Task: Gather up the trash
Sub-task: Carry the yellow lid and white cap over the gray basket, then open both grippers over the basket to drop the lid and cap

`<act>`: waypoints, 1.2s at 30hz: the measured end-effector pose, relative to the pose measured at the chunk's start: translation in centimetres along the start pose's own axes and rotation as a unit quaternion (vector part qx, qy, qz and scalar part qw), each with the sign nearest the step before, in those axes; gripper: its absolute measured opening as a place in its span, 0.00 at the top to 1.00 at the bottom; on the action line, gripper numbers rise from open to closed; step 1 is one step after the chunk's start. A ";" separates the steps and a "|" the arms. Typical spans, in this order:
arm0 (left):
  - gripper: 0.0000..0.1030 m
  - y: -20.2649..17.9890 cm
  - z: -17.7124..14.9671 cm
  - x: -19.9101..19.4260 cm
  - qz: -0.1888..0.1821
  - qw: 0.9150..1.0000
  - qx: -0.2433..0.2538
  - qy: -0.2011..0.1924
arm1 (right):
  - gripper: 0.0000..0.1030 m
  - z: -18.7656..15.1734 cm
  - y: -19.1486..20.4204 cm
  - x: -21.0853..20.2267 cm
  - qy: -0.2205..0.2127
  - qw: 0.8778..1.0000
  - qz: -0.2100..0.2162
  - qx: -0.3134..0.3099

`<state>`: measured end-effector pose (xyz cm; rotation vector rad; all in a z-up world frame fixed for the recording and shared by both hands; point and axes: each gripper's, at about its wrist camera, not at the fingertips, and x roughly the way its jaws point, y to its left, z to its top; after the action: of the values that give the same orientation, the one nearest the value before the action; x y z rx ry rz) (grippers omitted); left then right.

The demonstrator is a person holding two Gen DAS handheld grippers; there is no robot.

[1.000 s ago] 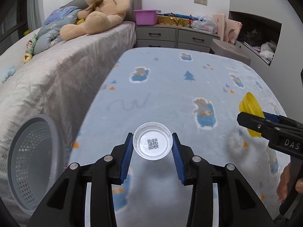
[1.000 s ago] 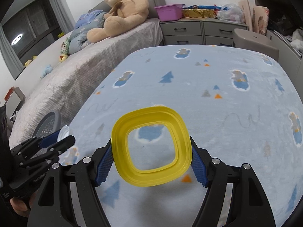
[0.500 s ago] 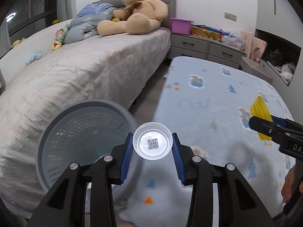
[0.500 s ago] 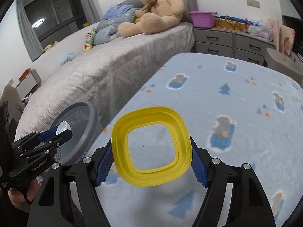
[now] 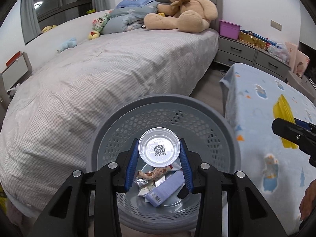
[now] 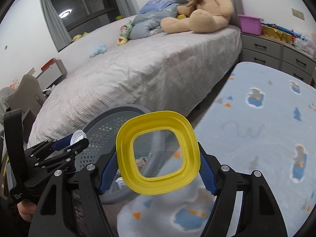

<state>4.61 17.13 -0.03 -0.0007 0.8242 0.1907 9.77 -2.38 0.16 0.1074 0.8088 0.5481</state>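
The left gripper (image 5: 159,158) clasps one clear round cup (image 5: 159,149) above the grey mesh bin (image 5: 227,134) holding a lilac carton (image 5: 165,190) and crumpled wrappers (image 5: 152,176), the right gripper (image 6: 158,163) clamps one yellow square lid (image 6: 158,155) over the blue blanket's (image 6: 262,138) near edge, and beyond lies a grey bed (image 5: 102,75) with one teddy bear (image 5: 181,9).

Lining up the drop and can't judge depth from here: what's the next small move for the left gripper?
Probably open the left gripper: its clear lid hangs over the mouth of the grey basket, with earlier trash visible directly below, so it should fall inside.
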 end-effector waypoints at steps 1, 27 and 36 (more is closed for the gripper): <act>0.62 0.3 -0.1 0.3 0.003 1.000 -0.003 0.001 | 0.32 0.1 0.4 0.4 0.003 1.000 0.004 -0.002; 0.62 4.5 -1.3 2.8 0.014 0.998 -0.050 0.026 | 0.31 -0.4 5.1 7.9 0.054 0.997 0.040 -0.043; 0.42 5.1 -1.2 2.2 0.018 0.998 -0.064 0.016 | 0.18 0.2 5.3 7.2 0.039 0.998 0.040 -0.038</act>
<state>4.30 22.46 -2.10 -0.1098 0.8440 0.2773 11.67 5.83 -2.90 0.0483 0.8619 0.6626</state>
